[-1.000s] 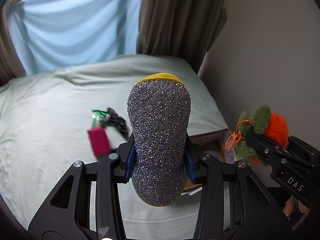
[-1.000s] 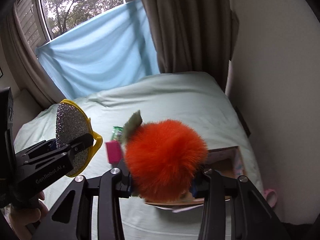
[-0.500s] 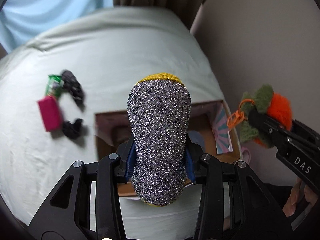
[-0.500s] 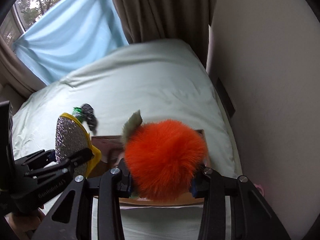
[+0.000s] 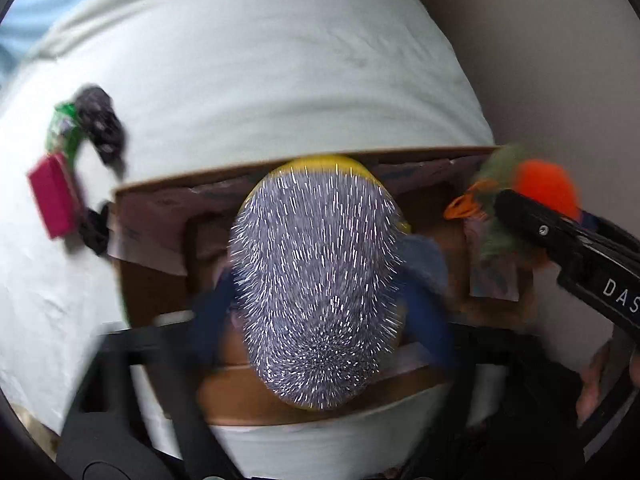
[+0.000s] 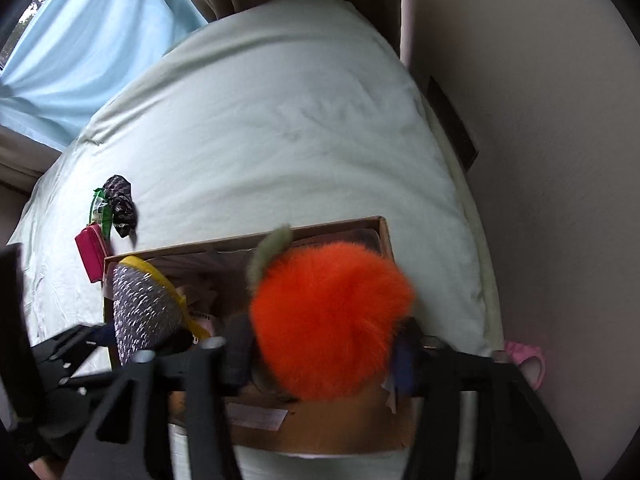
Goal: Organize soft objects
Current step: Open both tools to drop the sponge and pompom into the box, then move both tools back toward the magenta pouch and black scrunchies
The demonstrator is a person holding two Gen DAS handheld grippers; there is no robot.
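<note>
My left gripper point(image 5: 320, 312) is shut on a silver glittery sponge point(image 5: 316, 280) with a yellow edge, held over an open cardboard box point(image 5: 148, 292) on the bed. The sponge also shows in the right wrist view point(image 6: 140, 312). My right gripper point(image 6: 320, 356) is shut on a fluffy orange plush point(image 6: 332, 316) with a green leaf, above the box's right half point(image 6: 384, 236). The plush shows at the right of the left wrist view point(image 5: 544, 188). Both views are motion-blurred.
The box lies near the front edge of a pale green bed point(image 6: 280, 120). A pink pouch point(image 6: 90, 256), a green packet point(image 6: 98, 208) and dark fabric pieces point(image 6: 122, 204) lie left of the box. A wall point(image 6: 540, 160) runs along the right. A pink slipper point(image 6: 524, 360) is on the floor.
Both grippers have tilted down and moved closer to the box with their objects still held. The box now fills the space below them; the window has left the left view.
</note>
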